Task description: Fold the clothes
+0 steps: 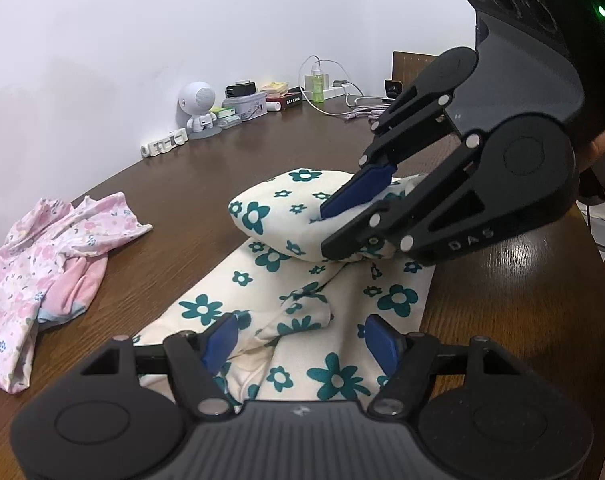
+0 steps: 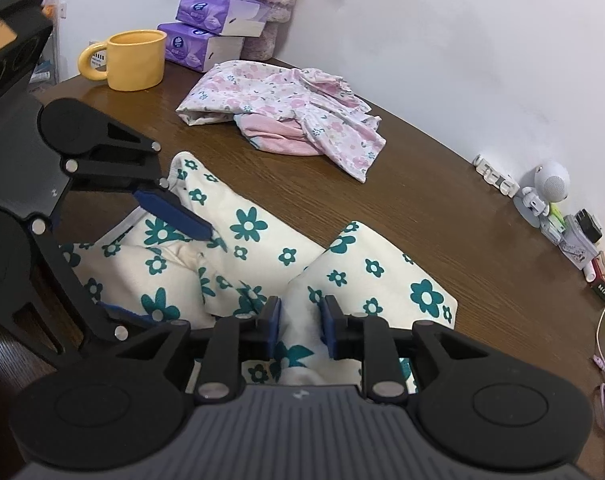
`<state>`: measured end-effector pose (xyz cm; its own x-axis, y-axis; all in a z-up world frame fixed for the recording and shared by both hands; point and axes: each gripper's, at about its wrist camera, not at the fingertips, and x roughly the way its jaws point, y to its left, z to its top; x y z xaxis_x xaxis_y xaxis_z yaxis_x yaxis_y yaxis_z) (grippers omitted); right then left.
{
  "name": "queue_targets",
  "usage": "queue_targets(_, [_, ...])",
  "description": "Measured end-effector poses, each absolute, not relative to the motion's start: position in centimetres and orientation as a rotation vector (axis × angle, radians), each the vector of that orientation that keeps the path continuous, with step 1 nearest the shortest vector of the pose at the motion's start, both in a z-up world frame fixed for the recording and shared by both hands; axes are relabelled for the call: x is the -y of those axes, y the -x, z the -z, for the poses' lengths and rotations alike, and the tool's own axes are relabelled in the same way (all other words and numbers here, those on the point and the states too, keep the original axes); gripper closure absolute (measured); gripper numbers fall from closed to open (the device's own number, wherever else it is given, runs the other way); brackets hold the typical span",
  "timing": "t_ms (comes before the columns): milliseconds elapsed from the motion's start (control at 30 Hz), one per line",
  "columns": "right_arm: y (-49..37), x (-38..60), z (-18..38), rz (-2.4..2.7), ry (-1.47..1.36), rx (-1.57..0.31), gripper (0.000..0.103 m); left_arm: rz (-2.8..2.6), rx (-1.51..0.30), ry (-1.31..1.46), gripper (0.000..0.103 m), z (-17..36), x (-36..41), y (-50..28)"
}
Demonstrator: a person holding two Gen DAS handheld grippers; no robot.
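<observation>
A cream garment with teal flowers (image 1: pixel 334 376) (image 2: pixel 382 272) lies crumpled on the brown table (image 1: pixel 222 160) (image 2: pixel 422 220). My right gripper (image 2: pixel 300 320) (image 1: pixel 324 232) is shut on a folded-over part of it, and that fold sits raised above the rest of the cloth. My left gripper (image 1: pixel 302 340) (image 2: pixel 154 270) stands open over the near end of the same garment, its blue pads (image 1: pixel 220 344) wide apart with loose cloth bunched between them. A pink floral garment (image 1: pixel 42 272) (image 2: pixel 282 108) lies in a heap further off on the table.
A yellow mug (image 2: pixel 134 60) and purple tissue packs (image 2: pixel 210 28) stand by the wall. Along the same wall are a white robot figurine (image 1: pixel 198 108) (image 2: pixel 546 188), a tin box (image 1: pixel 252 106), a green bottle (image 1: pixel 317 84) and cables (image 1: pixel 358 112). The table edge (image 1: pixel 542 260) runs near my right gripper.
</observation>
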<state>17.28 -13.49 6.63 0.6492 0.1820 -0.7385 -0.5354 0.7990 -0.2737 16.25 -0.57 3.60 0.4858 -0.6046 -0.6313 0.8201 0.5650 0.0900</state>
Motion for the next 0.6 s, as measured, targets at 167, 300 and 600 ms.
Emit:
queue_targets(167, [-16.7,13.2,-6.1,-0.439,0.527,-0.743,0.080,0.890,-0.588,-0.411,0.034,-3.6,0.5,-16.2])
queue_targets(300, [-16.0,13.0,-5.6,-0.448,0.551,-0.718,0.080,0.860,-0.602,-0.398,0.034,-3.5,0.0,-16.5])
queue_targets(600, [-14.8,12.5,-4.4,-0.476,0.608,-0.675,0.079,0.813,-0.640,-0.367,0.034,-2.9,-0.7,-17.1])
